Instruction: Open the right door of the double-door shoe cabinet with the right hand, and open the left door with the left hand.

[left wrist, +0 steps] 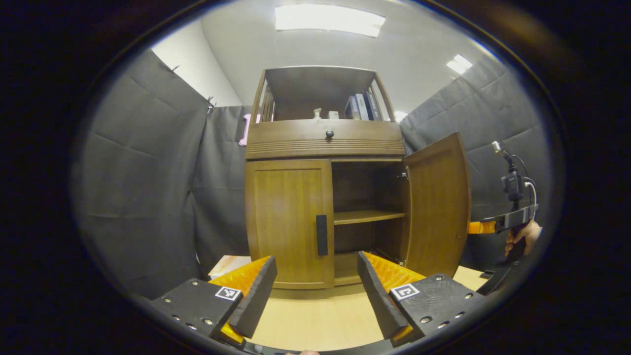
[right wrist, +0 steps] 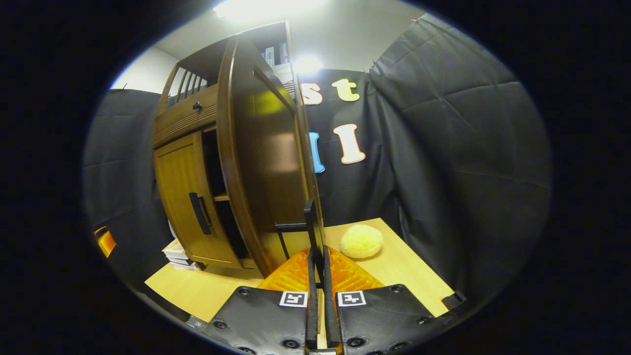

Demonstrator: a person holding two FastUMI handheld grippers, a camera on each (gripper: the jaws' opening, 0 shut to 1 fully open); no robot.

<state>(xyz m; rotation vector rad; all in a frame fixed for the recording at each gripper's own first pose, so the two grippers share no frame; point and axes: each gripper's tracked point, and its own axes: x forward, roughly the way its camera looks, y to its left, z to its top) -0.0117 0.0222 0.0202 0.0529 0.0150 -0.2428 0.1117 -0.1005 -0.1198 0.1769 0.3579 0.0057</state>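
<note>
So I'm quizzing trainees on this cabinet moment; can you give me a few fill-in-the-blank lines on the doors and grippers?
1. The right door of the shoe cabinet stands ____.
2. The left door is ____.
3. The right gripper is shut on the right door's ____.
4. The left gripper is open in front of the ____ door.

Missing words: open; closed; handle; left

We're in a staged recording booth inside an office-like room: black quilted cloth (left wrist: 148,172) hangs as walls on all sides, white ceiling with flat panel lights (left wrist: 329,19) above. A wooden shoe cabinet (left wrist: 325,143) stands on a pale counter (left wrist: 315,315), with books (left wrist: 362,107) on its top shelf.
</note>
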